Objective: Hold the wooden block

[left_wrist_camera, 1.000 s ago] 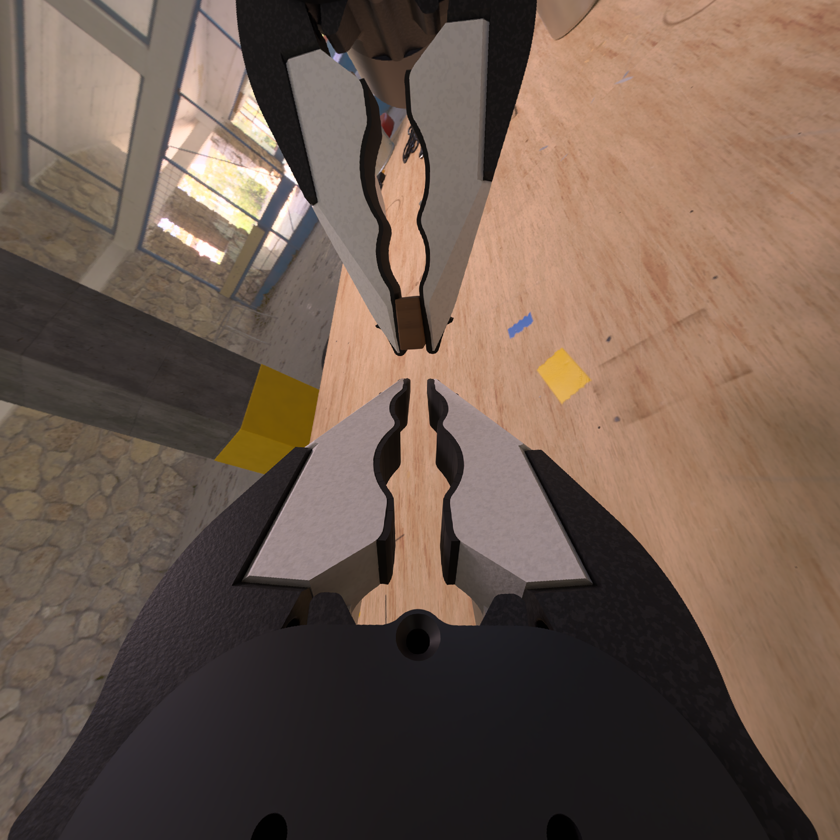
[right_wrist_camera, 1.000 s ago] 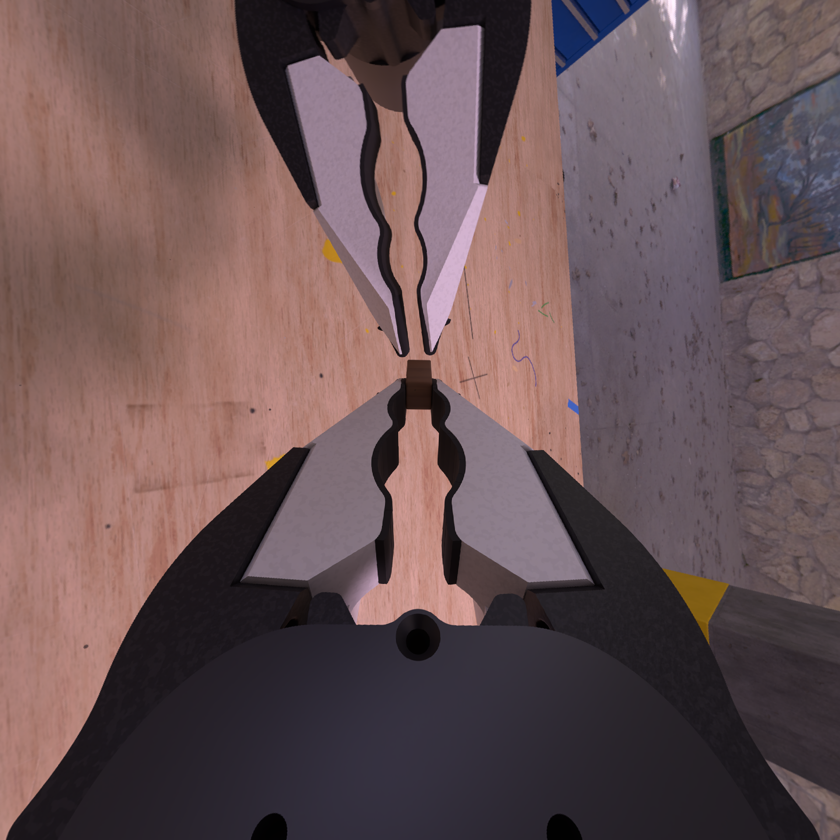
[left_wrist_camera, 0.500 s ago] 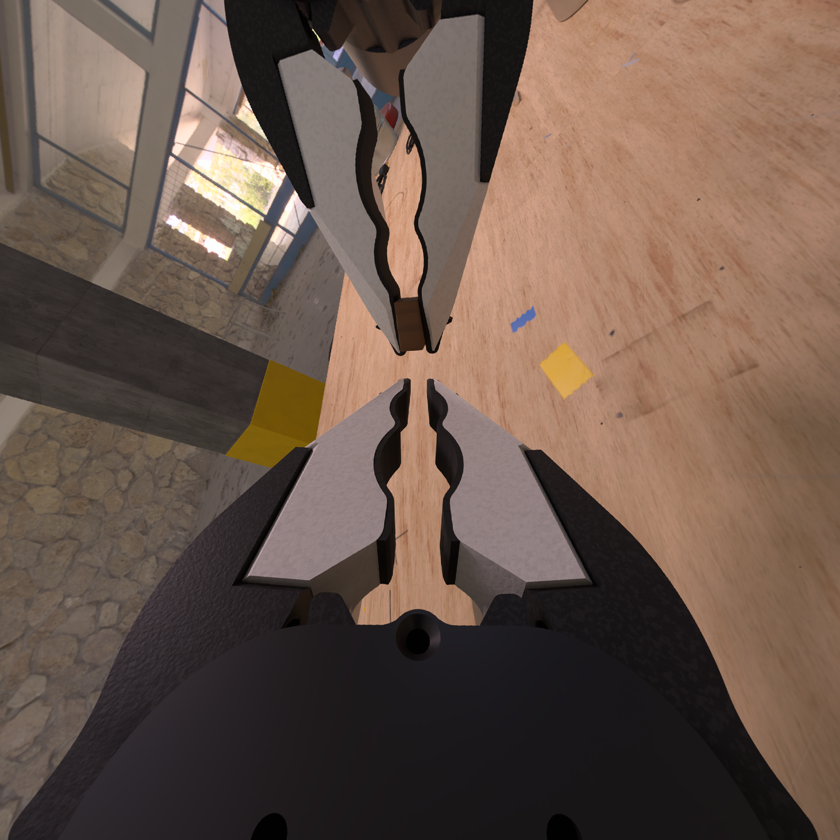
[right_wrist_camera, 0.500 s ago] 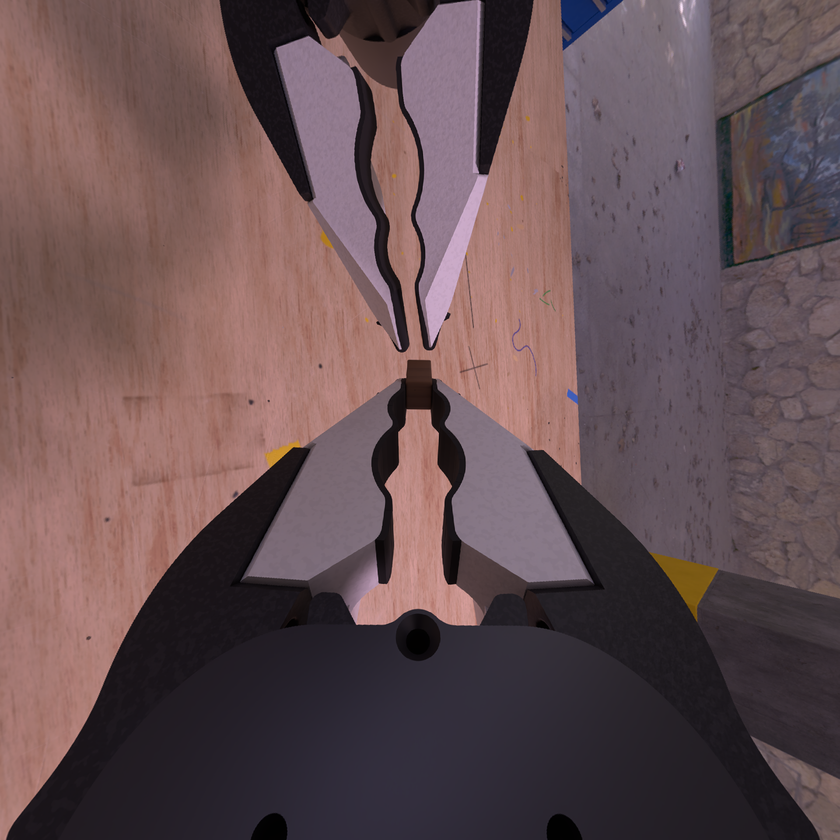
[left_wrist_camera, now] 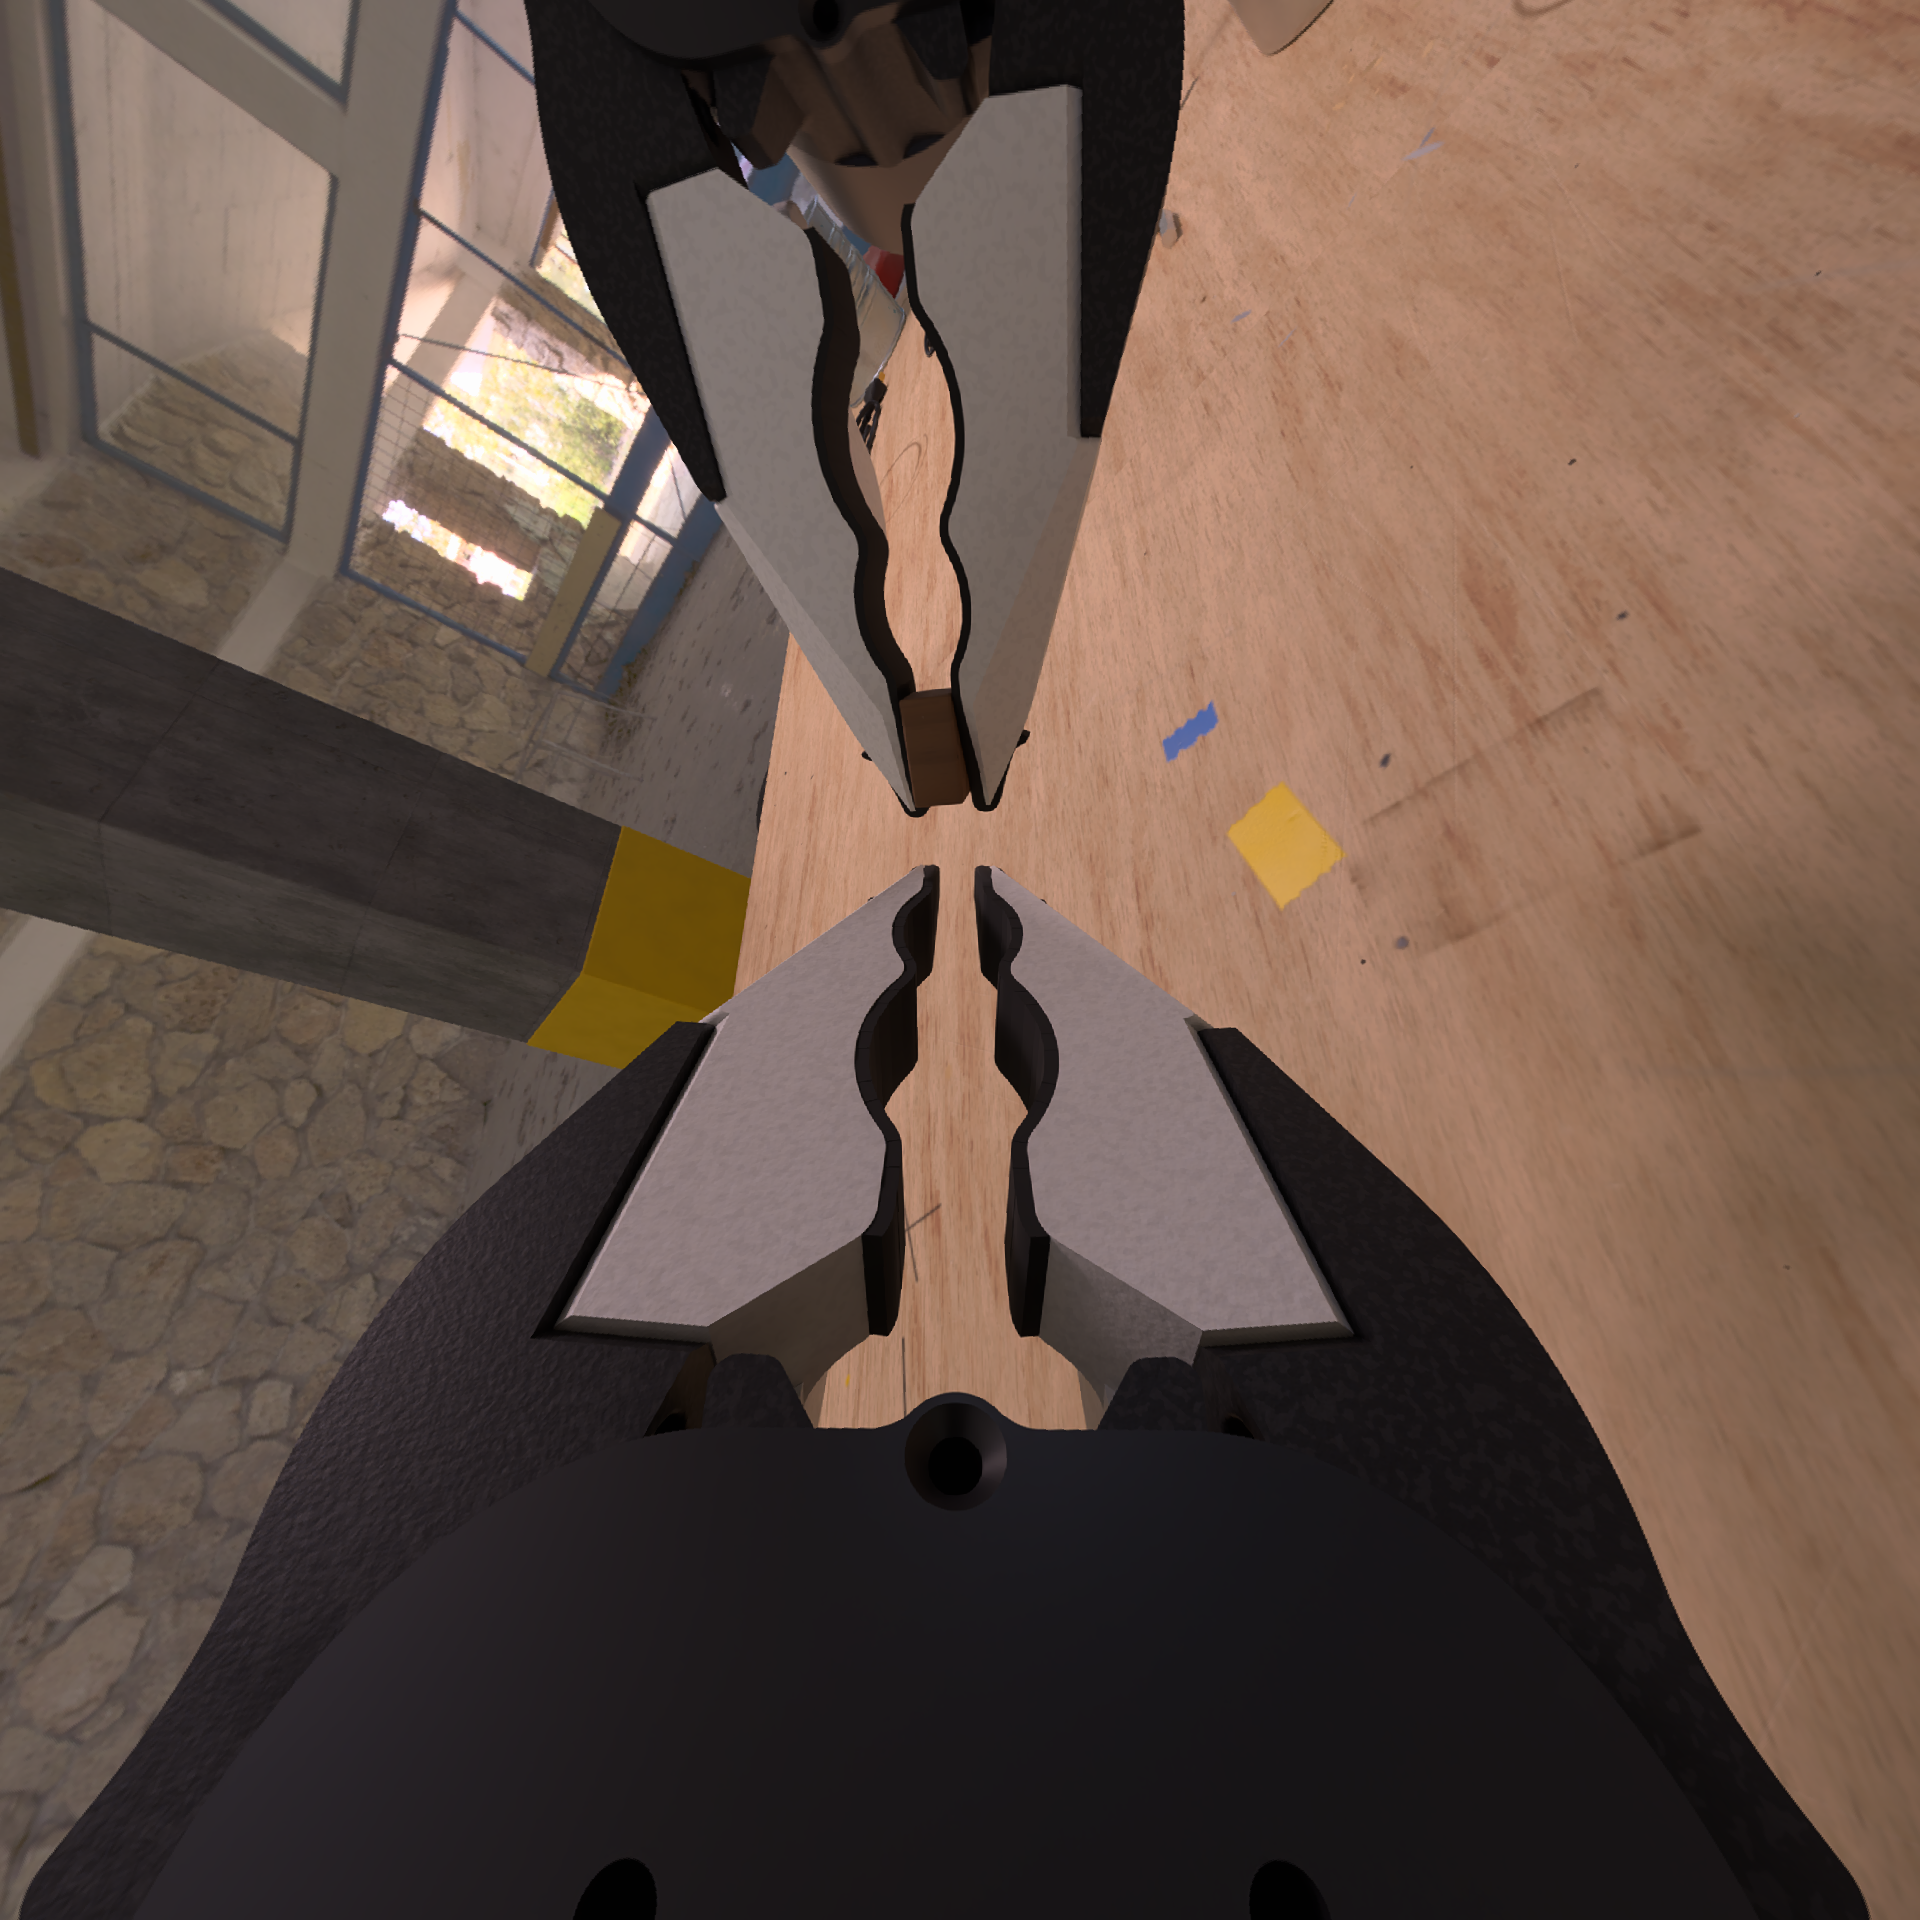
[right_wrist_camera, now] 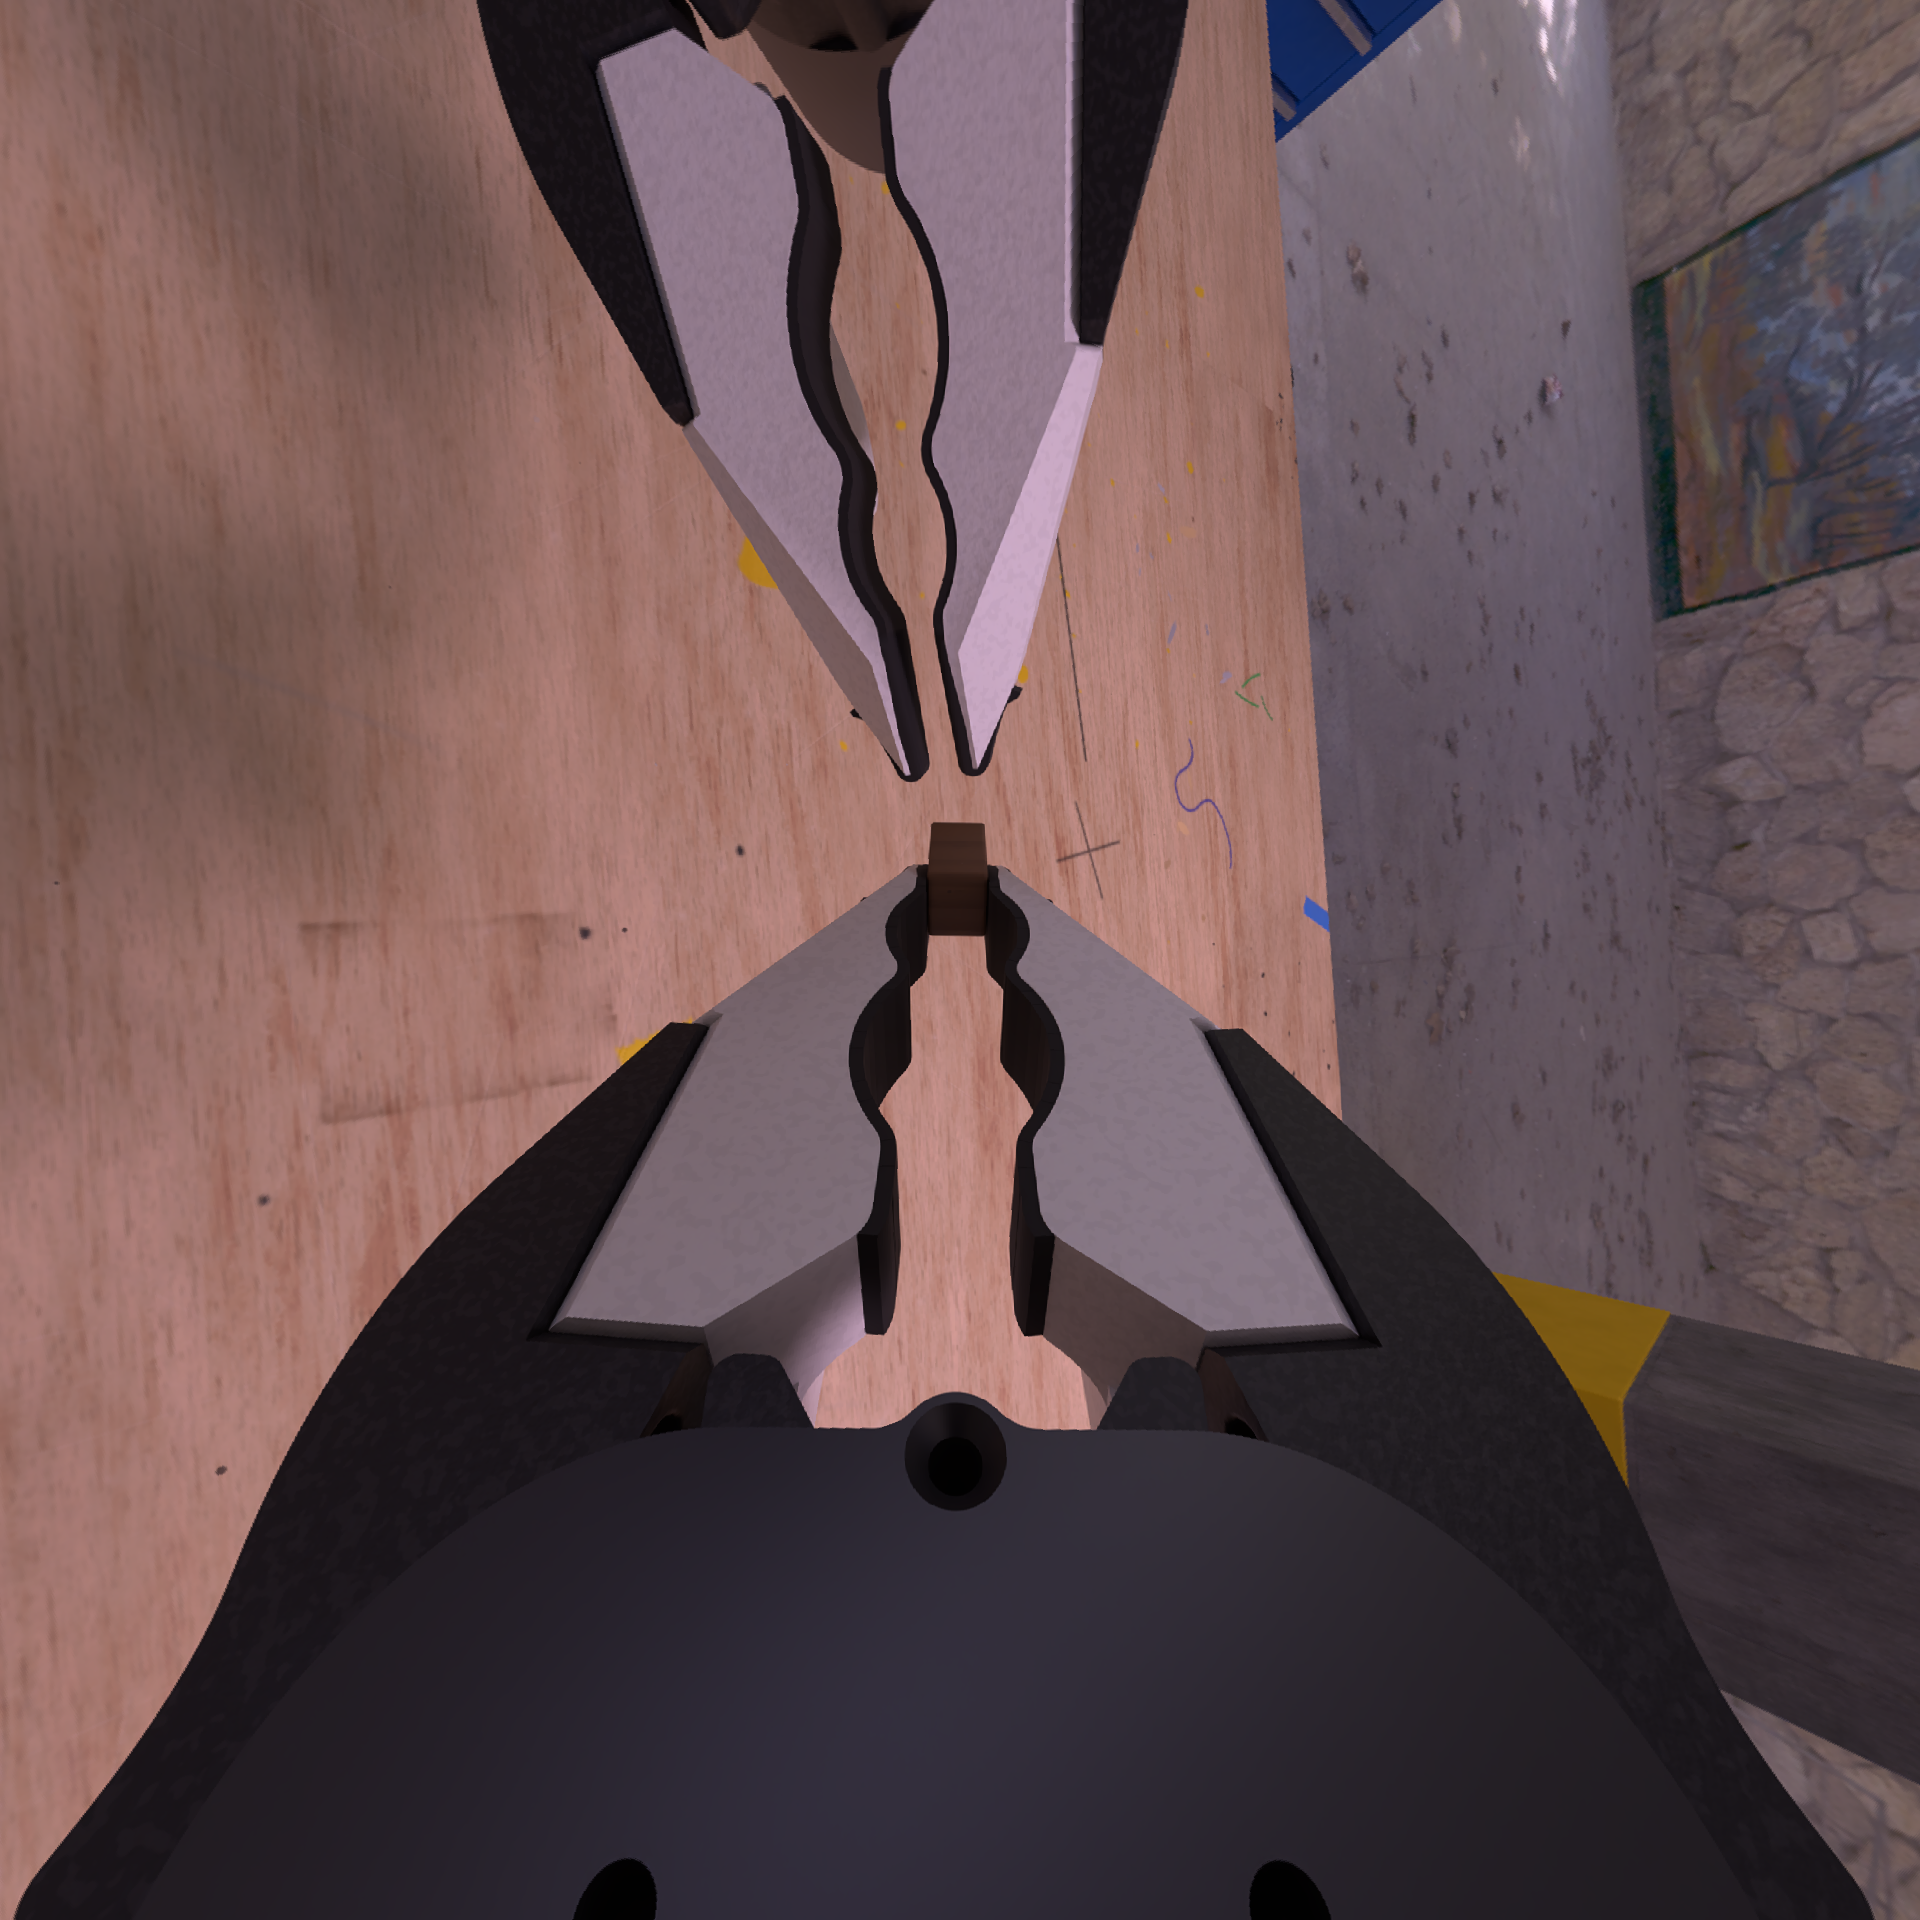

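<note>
A small brown wooden block [right_wrist_camera: 956,878] sits between the tips of my right gripper [right_wrist_camera: 956,885], which is shut on it above a wooden table [right_wrist_camera: 416,623]. In the left wrist view the same block [left_wrist_camera: 935,750] shows in the right gripper [left_wrist_camera: 945,802] at the top. My left gripper [left_wrist_camera: 956,878] points tip to tip at the right one, a short gap from the block. Its fingers are almost together with nothing between them. It also shows at the top of the right wrist view [right_wrist_camera: 940,769].
A yellow patch [left_wrist_camera: 1283,847] and a blue scrap [left_wrist_camera: 1190,730] lie on the table [left_wrist_camera: 1455,520]. The table edge runs close beside both grippers. Beyond it are a dark beam with a yellow end [left_wrist_camera: 665,935], a stone floor and a wall painting [right_wrist_camera: 1787,395].
Both grippers have drifted a little over the table and the views have tilted slightly. The right gripper still holds the block. The left fingers have not moved.
</note>
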